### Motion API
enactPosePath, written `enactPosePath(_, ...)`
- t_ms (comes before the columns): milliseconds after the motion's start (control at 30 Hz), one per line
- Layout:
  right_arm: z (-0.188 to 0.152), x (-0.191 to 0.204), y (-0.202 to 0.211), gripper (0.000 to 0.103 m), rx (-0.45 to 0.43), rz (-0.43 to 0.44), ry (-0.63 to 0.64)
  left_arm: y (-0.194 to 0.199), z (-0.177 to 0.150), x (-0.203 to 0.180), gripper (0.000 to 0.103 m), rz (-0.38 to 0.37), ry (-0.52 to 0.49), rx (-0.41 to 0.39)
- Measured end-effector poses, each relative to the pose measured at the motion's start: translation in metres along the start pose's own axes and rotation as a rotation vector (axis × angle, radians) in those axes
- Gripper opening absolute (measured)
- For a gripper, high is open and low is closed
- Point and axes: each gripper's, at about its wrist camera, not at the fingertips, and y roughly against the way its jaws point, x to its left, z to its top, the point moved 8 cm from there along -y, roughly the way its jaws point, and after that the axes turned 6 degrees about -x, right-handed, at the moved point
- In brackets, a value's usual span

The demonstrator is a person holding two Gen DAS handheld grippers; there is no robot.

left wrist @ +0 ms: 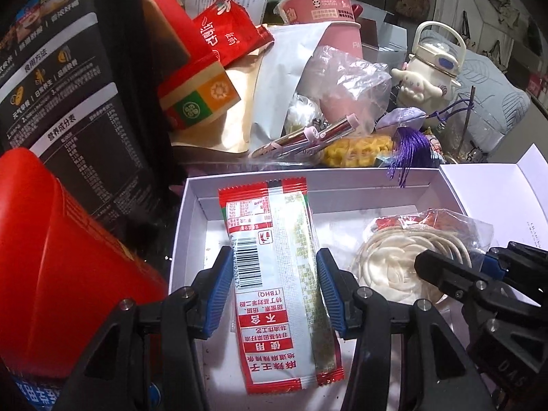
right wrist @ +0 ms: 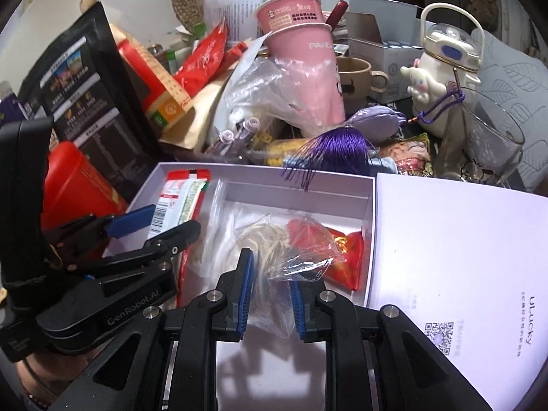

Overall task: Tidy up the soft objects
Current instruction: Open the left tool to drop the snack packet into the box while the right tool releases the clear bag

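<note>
A white open box (left wrist: pixel 185 226) lies in front. My left gripper (left wrist: pixel 273 257) is shut on a long red-and-white snack packet (left wrist: pixel 274 274), pads on its two long edges, over the box's left side. From the right wrist view the left gripper (right wrist: pixel 161 226) and the packet (right wrist: pixel 178 202) show at the left. My right gripper (right wrist: pixel 270 274) is shut on the bunched film of a clear bag of white noodles (right wrist: pixel 274 236) with red sachets (right wrist: pixel 346 257), which rests in the box (right wrist: pixel 274 171). From the left wrist view the right gripper (left wrist: pixel 459 262) sits over the noodle bag (left wrist: pixel 387 260).
A red tin (left wrist: pixel 68 257) and a black carton (left wrist: pixel 68 85) stand tight against the box's left. Behind it: pink cups (right wrist: pixel 301 58), a purple tassel (right wrist: pixel 328 150), a cream bottle (right wrist: pixel 441 65), a glass (right wrist: pixel 486 144). The box's white lid (right wrist: pixel 462 257) lies at the right.
</note>
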Motion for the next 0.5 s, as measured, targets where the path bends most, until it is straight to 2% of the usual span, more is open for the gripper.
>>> enactPosePath(67, -0.001, 0.000, -0.002, 0.023, 0.007, -0.022, 0.014, -0.002, -0.001, -0.001, 0.051, 0.004, -0.010, 0.011)
enactPosePath(200, -0.003, -0.001, -0.003, 0.027, 0.025, -0.037, 0.023, -0.014, -0.007, -0.006, 0.053, -0.016, -0.011, 0.086)
enactPosePath(267, -0.004, -0.002, -0.003, 0.034, 0.035, -0.048, 0.021, -0.013, -0.006, -0.005, 0.054, 0.000, -0.015, 0.073)
enactPosePath(300, -0.004, -0.003, -0.002, 0.043, 0.034, -0.052, 0.023, -0.012, -0.005, -0.005, 0.057, 0.010, -0.019, 0.066)
enactPosePath(333, -0.003, -0.003, -0.001, 0.048, 0.030, -0.055, 0.025, -0.011, -0.004, -0.005, 0.062, 0.016, -0.021, 0.059)
enactPosePath(500, 0.001, -0.002, 0.009, 0.048, 0.009, -0.063, 0.040, -0.006, 0.000, -0.009, 0.066, 0.022, -0.029, 0.036)
